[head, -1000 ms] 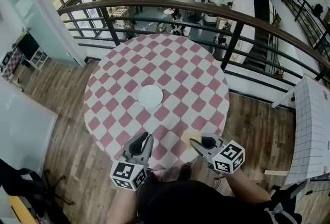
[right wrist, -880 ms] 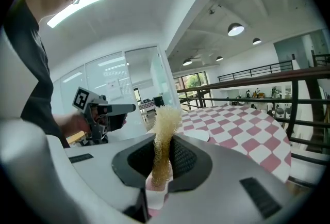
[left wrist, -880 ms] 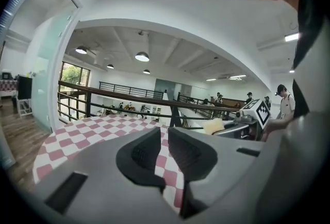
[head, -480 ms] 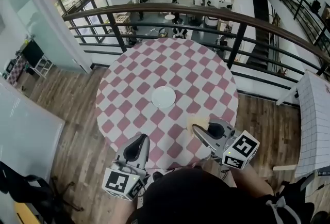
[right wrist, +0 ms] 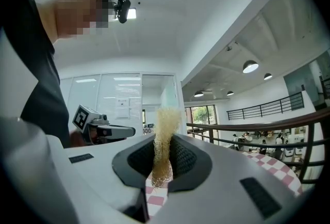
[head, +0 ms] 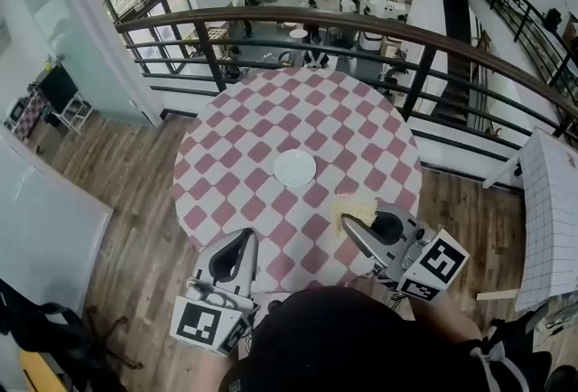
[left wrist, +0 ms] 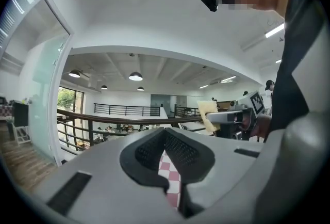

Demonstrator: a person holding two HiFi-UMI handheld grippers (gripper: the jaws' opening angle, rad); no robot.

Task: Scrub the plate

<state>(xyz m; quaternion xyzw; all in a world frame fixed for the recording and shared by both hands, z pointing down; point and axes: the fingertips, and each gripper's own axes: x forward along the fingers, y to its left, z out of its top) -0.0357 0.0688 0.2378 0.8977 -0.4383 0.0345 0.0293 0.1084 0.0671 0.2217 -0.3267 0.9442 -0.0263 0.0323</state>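
The left gripper (head: 244, 238) has its jaws closed on nothing, the right gripper (head: 347, 232) jaws clamp a yellow sponge (head: 355, 209) above the tabletop's (head: 361, 128) near edge, and the plate (head: 294, 168) lies mid-tabletop.

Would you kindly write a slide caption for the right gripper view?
Right gripper clamps a yellow sponge upright over the checkered table.

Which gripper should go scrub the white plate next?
The right one. The right gripper is shut on the yellow scrub sponge, so it can reach out to the plate and rub. The left gripper is shut with nothing between its jaws, so it has no scrubber.
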